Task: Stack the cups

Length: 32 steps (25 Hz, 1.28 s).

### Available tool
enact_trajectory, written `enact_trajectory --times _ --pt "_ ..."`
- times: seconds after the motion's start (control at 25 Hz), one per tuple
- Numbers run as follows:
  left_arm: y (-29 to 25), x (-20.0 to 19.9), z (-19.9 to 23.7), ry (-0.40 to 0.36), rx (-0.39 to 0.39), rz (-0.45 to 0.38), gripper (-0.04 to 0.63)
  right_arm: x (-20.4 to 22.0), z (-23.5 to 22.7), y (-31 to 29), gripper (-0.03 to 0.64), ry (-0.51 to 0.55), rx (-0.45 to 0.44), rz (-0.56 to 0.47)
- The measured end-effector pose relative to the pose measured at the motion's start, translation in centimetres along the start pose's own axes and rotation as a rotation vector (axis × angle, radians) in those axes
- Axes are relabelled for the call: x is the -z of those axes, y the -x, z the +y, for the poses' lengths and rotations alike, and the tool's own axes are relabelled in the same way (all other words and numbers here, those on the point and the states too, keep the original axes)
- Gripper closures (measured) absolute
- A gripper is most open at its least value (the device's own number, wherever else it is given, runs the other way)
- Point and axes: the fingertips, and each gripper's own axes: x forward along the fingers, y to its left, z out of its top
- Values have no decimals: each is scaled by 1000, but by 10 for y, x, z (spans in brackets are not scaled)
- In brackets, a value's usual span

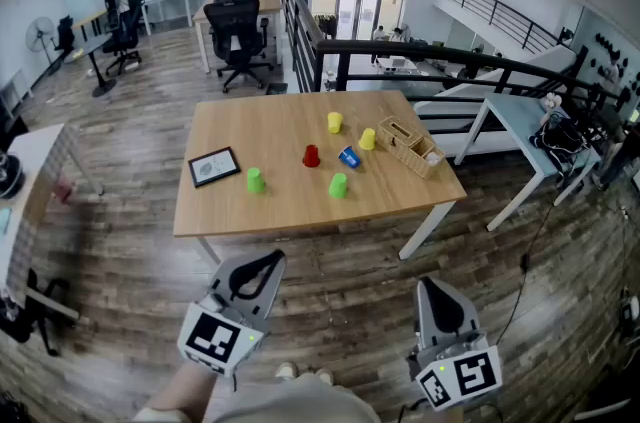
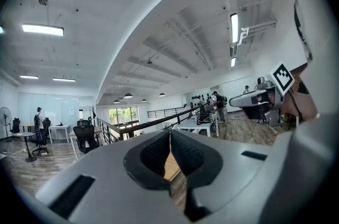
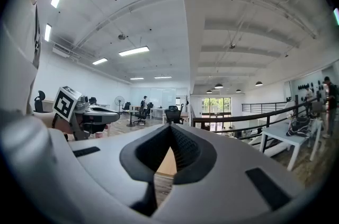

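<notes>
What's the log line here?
left gripper: shut, empty | right gripper: shut, empty | cups: six, unstacked, on table

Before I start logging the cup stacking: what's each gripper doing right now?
Left gripper: closed, holding nothing.
Right gripper: closed, holding nothing.

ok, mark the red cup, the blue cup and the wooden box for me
red cup (image 1: pixel 311 156), head view, middle of its side.
blue cup (image 1: pixel 349 157), head view, middle of its body.
wooden box (image 1: pixel 398 133), head view, its top face.
</notes>
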Motion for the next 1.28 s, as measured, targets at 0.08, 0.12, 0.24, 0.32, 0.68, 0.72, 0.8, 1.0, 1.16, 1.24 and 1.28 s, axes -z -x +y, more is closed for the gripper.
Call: enact_trajectory --times 0.08,0.12,0.24,0.32,0.68,0.72,0.8,1.0,1.16,1.24,1.28 --pt "-3 -1 -5 1 4 -3 568 3 -6 2 592 -7 1 3" --pt "-4 -2 -8 1 4 -4 569 4 -8 3 592 -9 0 3" --pt "-5 -4 -15 -2 -1 -6 568 5 -13 9 591 -9 -10 -2" --pt "-5 -5 -20 -8 -10 -12 568 7 -15 12 592 -8 -18 -3" --pt "-15 -6 -58 37 13 -32 568 24 -34 33 592 -13 -49 8" --pt "-16 -7 -63 50 21 -44 568 27 -37 36 592 -10 -51 13" --pt "-18 -7 -71 55 15 -49 568 34 -43 42 591 -5 -54 23" --pt "-18 -16 -73 109 -48 -140 547 44 -51 51 592 -10 -74 43" --pt "-22 -26 -66 179 -66 -191 311 47 -58 47 592 2 -101 41" --pt "-26 -23 -64 138 -83 -172 311 49 -64 44 591 5 -102 34" --pt "-29 -21 -63 119 -90 -162 311 50 -67 42 591 4 -101 30"
